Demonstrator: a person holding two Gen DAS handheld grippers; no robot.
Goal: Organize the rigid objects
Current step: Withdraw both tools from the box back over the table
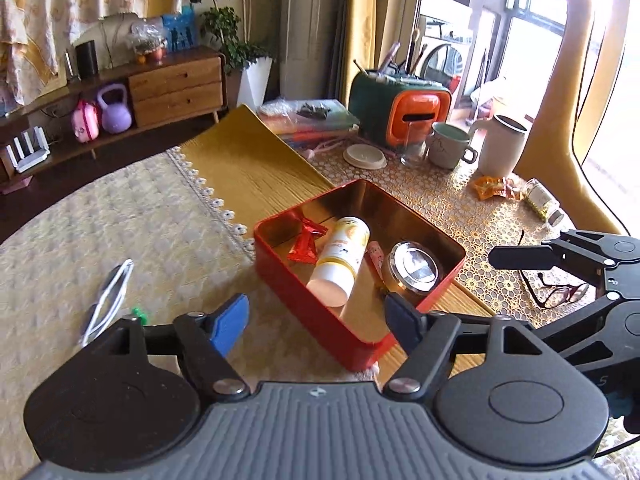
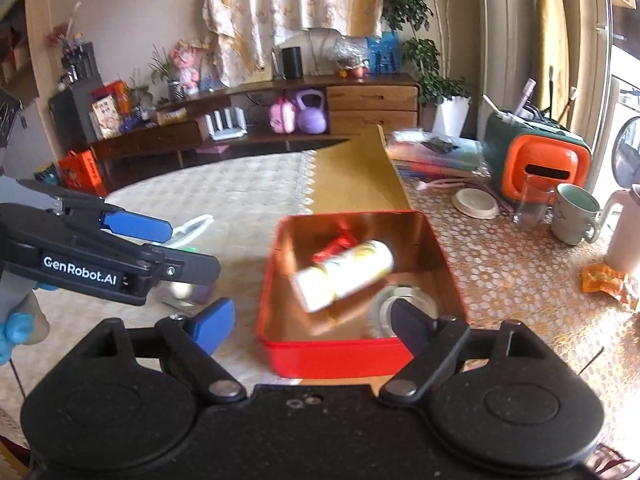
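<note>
Both your tools, left tool (image 1: 316, 320) and right tool (image 2: 312, 322), sit wide and empty over the red tin (image 1: 320, 312) mid-worktop, already holding the bottle (image 1: 340, 260) and round tin (image 1: 414, 266), so I'd guess those glasses (image 1: 556, 288) by the right edge go next.

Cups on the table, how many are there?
3: a clear glass in front of the orange box, a green-lined mug right beside it, and a tall white mug farthest toward the window. Others may be hidden.
</note>
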